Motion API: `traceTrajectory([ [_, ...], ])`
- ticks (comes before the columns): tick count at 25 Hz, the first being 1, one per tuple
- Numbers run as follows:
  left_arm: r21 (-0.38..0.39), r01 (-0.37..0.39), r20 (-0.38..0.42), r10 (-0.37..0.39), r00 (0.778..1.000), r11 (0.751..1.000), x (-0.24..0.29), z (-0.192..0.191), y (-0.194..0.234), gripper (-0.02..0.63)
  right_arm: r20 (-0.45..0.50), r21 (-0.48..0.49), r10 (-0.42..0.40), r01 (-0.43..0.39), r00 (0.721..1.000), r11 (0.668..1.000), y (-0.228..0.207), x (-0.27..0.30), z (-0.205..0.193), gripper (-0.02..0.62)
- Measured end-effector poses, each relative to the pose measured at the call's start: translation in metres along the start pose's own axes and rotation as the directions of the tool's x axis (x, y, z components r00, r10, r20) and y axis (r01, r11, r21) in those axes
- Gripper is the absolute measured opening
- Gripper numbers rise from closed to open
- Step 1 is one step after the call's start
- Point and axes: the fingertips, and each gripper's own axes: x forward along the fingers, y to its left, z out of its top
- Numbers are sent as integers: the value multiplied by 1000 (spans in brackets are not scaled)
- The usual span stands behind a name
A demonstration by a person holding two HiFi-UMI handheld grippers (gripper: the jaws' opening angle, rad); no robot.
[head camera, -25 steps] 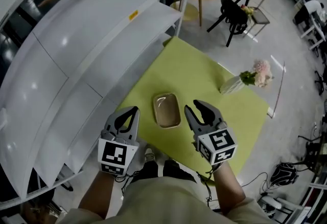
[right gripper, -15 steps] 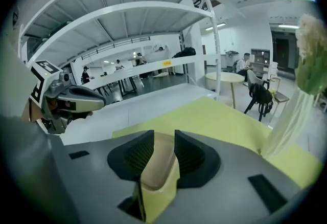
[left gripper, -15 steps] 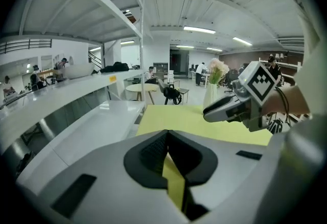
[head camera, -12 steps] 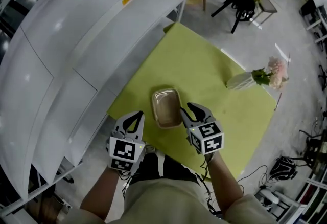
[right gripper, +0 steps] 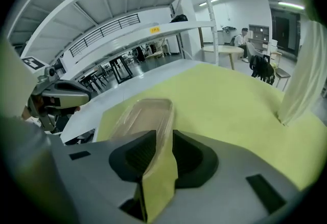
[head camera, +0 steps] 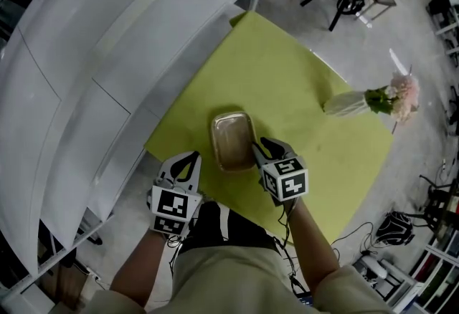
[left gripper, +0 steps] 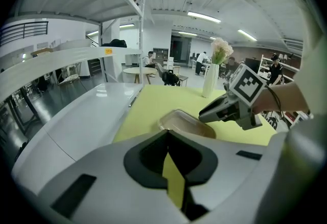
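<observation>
Two jaws on one thin rim: the right gripper [right gripper: 163, 138] is clamped on the right-hand lip of a shallow tray [head camera: 232, 139]. Its dark ribbed pads press either side of the wall at the corner nearest the person. The tray sits flat close to the near edge of the table [head camera: 287, 76], about midway along it.

A pinch this far to one side looks best kept light and deep. The wall seems thin enough to buckle under a hard squeeze, and a hold on one lip alone would likely let the far side droop unless the wrist is held level. The left gripper [left gripper: 167, 138], jaws together and holding nothing, hangs just off the table's near edge. It is left of the tray and well placed to steady the opposite rim.

The tray is a rounded rectangle of translucent tan plastic with a rolled lip, glossy where the light catches it. The table top is flat, matte yellow-green. Near its far right corner stands a slim white vase [head camera: 350, 103] of pale pink flowers [head camera: 401, 92]. Smooth, glossy white shelves [head camera: 107, 54] run along the table's left edge.
</observation>
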Motion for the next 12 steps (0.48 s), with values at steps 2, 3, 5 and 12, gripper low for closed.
traceTrajectory([
  [2,-10,4,-16,-4,1000,1000,2,-7,-3,7,-11,8,3,-3,1000,1000,-2,3,-3,97],
  [3,-17,7,-23,-7,1000,1000,2,-11,-6,8,-13,15,8,-8,1000,1000,-2,4,-5,94],
  [5,-32,13,-33,-14,999,999,2,-17,-10,8,-14,26,20,-20,1000,999,-1,5,-6,78],
  [12,-44,-2,-21,1,1000,999,-8,-17,-13,8,6,44,-10,10,1000,999,-3,-2,-1,25],
])
